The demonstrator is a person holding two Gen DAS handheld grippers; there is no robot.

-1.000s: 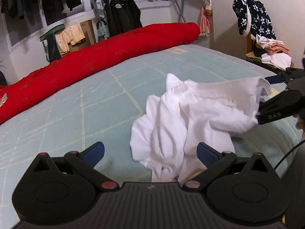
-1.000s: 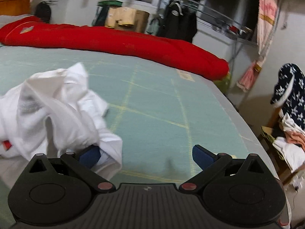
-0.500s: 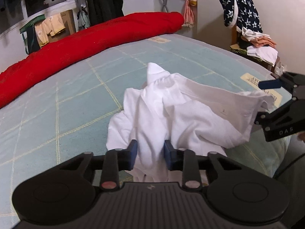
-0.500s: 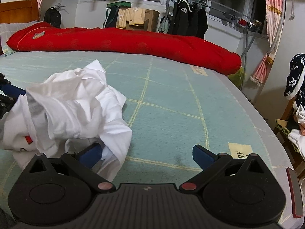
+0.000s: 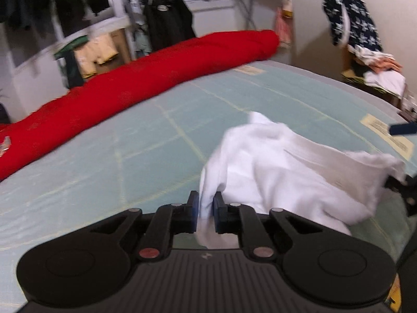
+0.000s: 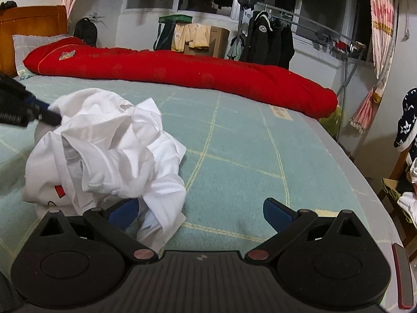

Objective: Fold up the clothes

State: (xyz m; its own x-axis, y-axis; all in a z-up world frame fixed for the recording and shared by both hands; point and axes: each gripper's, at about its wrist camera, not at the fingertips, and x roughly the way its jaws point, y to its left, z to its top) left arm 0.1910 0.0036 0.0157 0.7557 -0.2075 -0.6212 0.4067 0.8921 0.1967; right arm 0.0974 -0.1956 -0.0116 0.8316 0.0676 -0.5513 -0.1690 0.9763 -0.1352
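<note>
A crumpled white garment lies on the green checked bed. My left gripper is shut on a fold of its near edge. In the right wrist view the same garment lies at the left, and my right gripper is open, with its left finger by the garment's near corner and nothing between the pads. The right gripper's fingers show at the right edge of the left wrist view, spread apart at the garment's far corner.
A long red quilt roll lies across the far side of the bed. A chair with piled clothes stands off the right edge. Hanging clothes and a drying rack line the back wall. A wooden headboard is at the far left.
My left gripper closed on the garment's near edge and lifted it, shifting the cloth. My right gripper stayed open and backed slightly from the garment.
</note>
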